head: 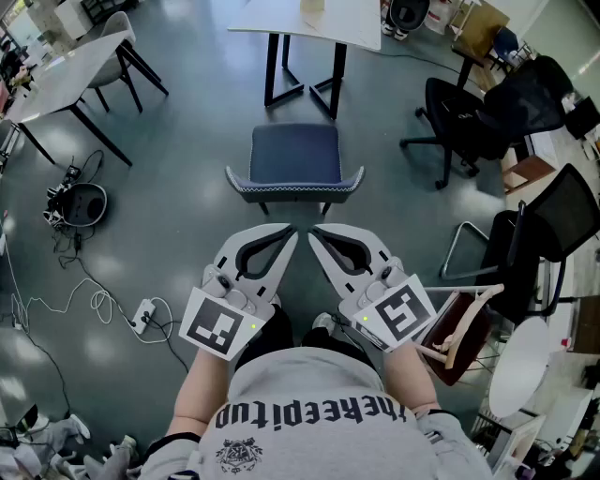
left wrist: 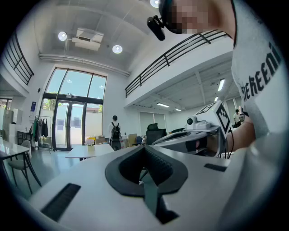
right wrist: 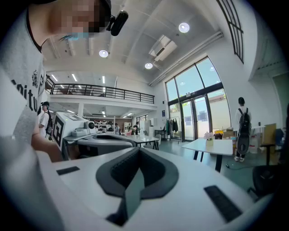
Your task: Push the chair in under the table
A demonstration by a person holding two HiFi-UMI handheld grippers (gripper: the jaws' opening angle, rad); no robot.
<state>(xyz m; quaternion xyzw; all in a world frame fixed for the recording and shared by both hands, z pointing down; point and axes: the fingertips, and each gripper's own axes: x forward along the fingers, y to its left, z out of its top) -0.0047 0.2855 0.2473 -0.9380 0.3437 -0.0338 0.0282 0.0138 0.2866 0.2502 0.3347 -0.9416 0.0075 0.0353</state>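
Holding left gripper point(head: 287, 236) level, jaws pressed together on nothing, probably to serve as a blunt pusher. Straight ahead, facing chair point(head: 294, 156) from behind, near its back but apart, seat standing clear of table point(head: 356, 23), not yet under. Holding right gripper point(head: 319, 235) likewise, jaws together and empty, tip angled inward, seemingly for an even shove.

Looks along right hand-held gripper point(right wrist: 138, 151) — jaws pressed together, nothing between. Catches left hand-held gripper point(right wrist: 127, 141) just beside at left, marker cube on top. Takes in white table point(right wrist: 216, 146) with flower vase point(right wrist: 208, 136) right of centre — person with backpack point(right wrist: 243, 131) standing past it, tall windows point(right wrist: 198, 106) behind.
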